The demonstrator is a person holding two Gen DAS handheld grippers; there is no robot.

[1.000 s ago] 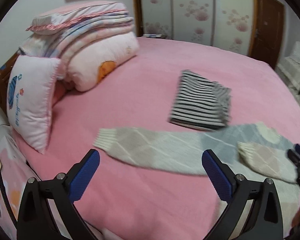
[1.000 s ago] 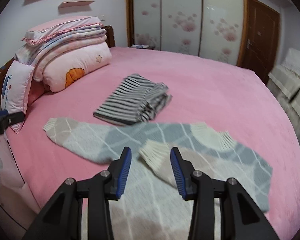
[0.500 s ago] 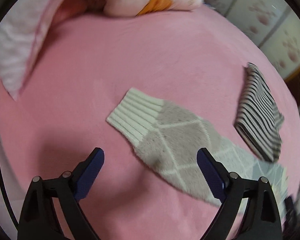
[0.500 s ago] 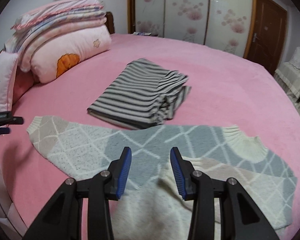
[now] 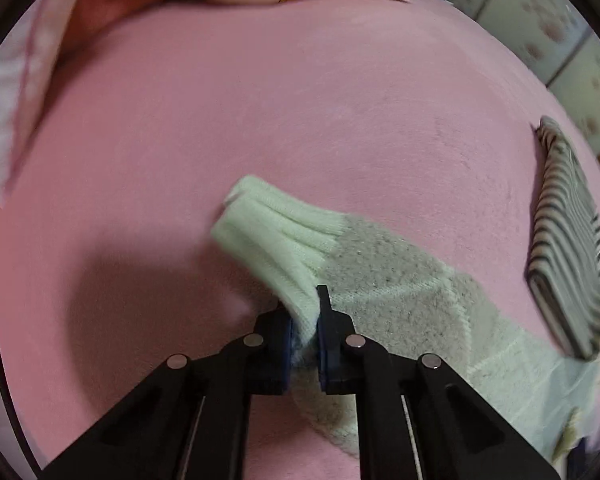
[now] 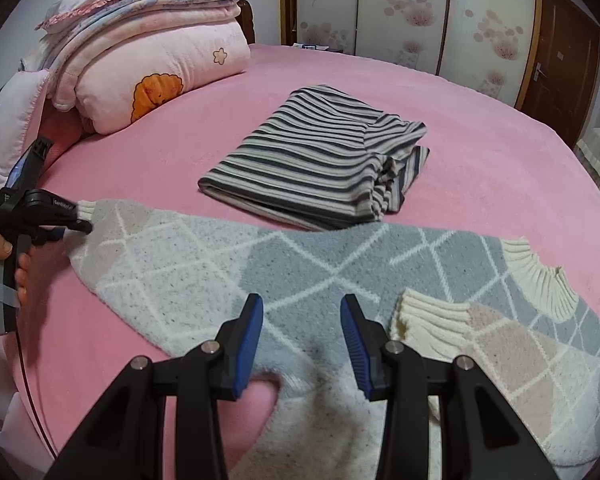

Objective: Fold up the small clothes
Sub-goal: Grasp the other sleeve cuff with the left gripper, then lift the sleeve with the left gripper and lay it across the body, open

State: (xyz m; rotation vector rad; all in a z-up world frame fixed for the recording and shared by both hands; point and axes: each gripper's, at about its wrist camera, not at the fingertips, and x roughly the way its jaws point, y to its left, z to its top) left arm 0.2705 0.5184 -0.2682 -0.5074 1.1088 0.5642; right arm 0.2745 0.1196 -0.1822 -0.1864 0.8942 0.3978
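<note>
Now the left claw (image 5: 304, 320) pinches the sweater (image 6: 284, 264) cuff (image 5: 268, 228), its sleeve running rightward toward the gaping right claw (image 6: 302, 340).

A pink bed (image 6: 480, 168) carries a diamond-patterned sweater (image 6: 300, 264), a folded striped garment (image 6: 320, 160) just beyond it, and stacked quilts (image 6: 152, 60) near a pillow (image 6: 12, 132).

The left gripper (image 5: 303, 332) is pinched closed, low and seemingly level; the right gripper (image 6: 301, 340) hovers with jaws parted.
</note>
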